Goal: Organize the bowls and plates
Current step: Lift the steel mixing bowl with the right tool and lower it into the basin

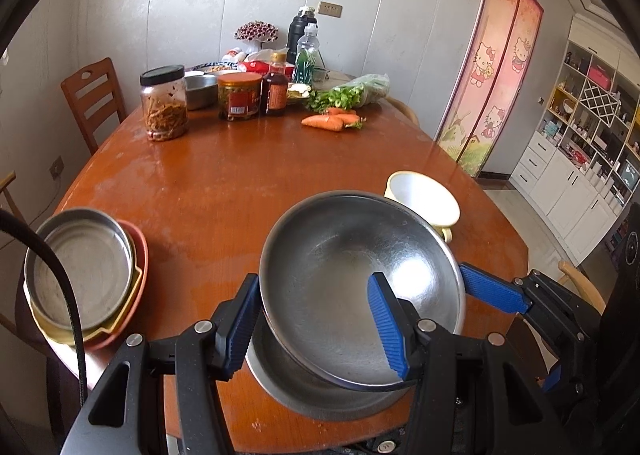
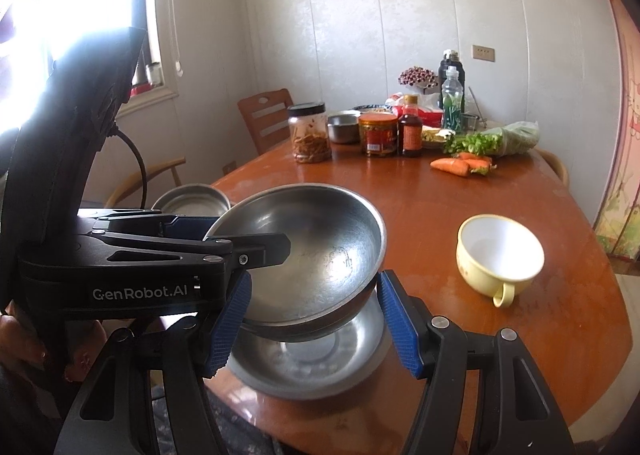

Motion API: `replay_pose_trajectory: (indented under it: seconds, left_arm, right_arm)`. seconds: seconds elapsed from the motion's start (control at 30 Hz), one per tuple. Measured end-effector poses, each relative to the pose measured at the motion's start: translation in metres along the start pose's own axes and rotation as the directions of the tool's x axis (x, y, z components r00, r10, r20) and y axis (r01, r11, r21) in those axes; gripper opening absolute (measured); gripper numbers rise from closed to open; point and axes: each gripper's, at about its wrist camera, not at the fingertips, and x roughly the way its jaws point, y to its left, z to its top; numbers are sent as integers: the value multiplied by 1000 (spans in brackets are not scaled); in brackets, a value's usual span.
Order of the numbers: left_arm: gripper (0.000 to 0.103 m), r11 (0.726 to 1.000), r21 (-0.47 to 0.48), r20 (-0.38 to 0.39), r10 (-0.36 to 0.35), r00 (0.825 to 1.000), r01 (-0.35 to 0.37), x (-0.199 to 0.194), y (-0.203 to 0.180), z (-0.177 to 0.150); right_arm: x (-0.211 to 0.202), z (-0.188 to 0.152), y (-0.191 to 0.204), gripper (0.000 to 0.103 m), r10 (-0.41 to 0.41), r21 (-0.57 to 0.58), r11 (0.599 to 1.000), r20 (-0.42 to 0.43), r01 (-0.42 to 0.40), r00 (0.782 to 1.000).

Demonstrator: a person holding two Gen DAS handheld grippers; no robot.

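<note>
A steel bowl (image 1: 352,267) (image 2: 320,243) hangs tilted above a second steel bowl (image 1: 320,395) (image 2: 304,367) that rests on the table's near edge. My left gripper (image 1: 316,331) (image 2: 224,233) is shut on the upper bowl's rim, one finger inside and one outside. My right gripper (image 2: 312,319) clamps the same bowl's lower body from both sides; in the left wrist view only one of its fingers (image 1: 492,291) shows, at the bowl's right rim. A steel plate (image 1: 80,259) (image 2: 192,201) tops a stack of yellow and red dishes (image 1: 138,275) at the left. A yellow cup (image 1: 424,203) (image 2: 500,251) stands to the right.
On the far end of the wooden table (image 1: 224,175) stand jars (image 1: 164,103), a sauce bottle (image 1: 275,89), a small steel pot (image 1: 200,89), carrots (image 1: 332,121) and greens (image 1: 352,91). A wooden chair (image 1: 94,99) stands at the far left. A hand (image 2: 24,339) holds the left gripper.
</note>
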Motion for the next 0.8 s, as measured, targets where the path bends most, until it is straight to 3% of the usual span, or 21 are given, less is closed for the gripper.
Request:
replay_pose_trajectory:
  seconds: [0.8]
  left_arm:
    - [54, 999, -45, -95, -1, 996, -4, 36, 11, -25]
  right_arm:
    - [26, -25, -6, 68, 19, 18, 1000, -114, -17, 993]
